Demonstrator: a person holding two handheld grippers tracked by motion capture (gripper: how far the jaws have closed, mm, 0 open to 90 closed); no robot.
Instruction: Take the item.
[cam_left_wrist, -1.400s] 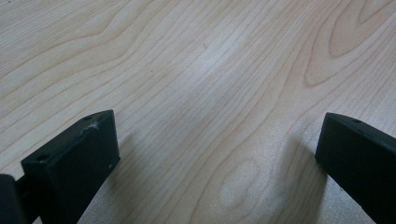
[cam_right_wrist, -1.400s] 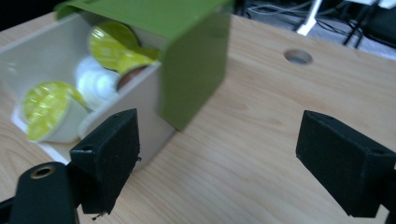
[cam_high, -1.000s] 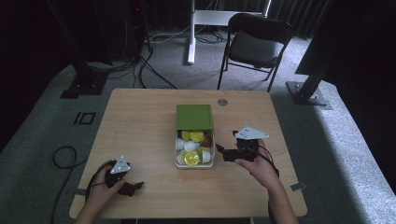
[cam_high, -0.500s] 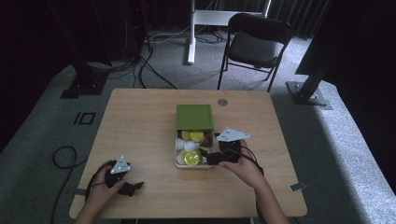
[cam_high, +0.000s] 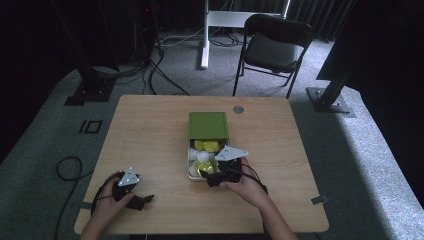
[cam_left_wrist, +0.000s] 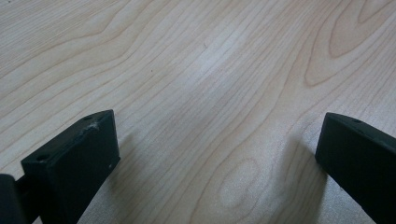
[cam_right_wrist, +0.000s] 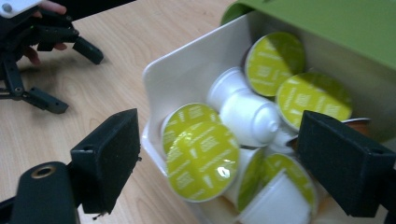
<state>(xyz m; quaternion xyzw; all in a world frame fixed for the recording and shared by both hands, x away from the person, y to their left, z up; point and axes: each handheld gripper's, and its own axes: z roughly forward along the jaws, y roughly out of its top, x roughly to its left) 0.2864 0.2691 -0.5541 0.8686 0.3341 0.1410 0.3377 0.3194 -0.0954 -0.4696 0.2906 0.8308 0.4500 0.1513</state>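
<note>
Just right of the middle of the high view, a white tray (cam_high: 191, 159) sits on the wooden tabletop (cam_high: 150, 135), its far end tucked under a green lid (cam_high: 208, 125) that covers the upper half. The open lower half holds coffee capsules (cam_high: 202, 157), white cups with yellow-green foil tops, piled loosely; in the right gripper view they lie at all angles, some foil-up, some on their sides, with one large foil-topped capsule (cam_right_wrist: 202, 160) at the near wall of the tray. At the lower left of the high view the left tongs (cam_high: 142, 200) rest low over bare wood, near the bottom edge of the tabletop; the left gripper view shows their jaws spread wide with nothing but wood grain between them. At lower centre of the high view the right tongs (cam_high: 214, 179) are at the bottom end of the tray, just beside the capsules; in the right gripper view the jaws are spread wide, one at the lower left outside the tray's white wall, the other at the right over the capsules, and they grip nothing. Whether either jaw touches the tray I cannot tell. Bare tabletop lies between the two tongs, and more lies right of the tray up to the right edge.
</note>
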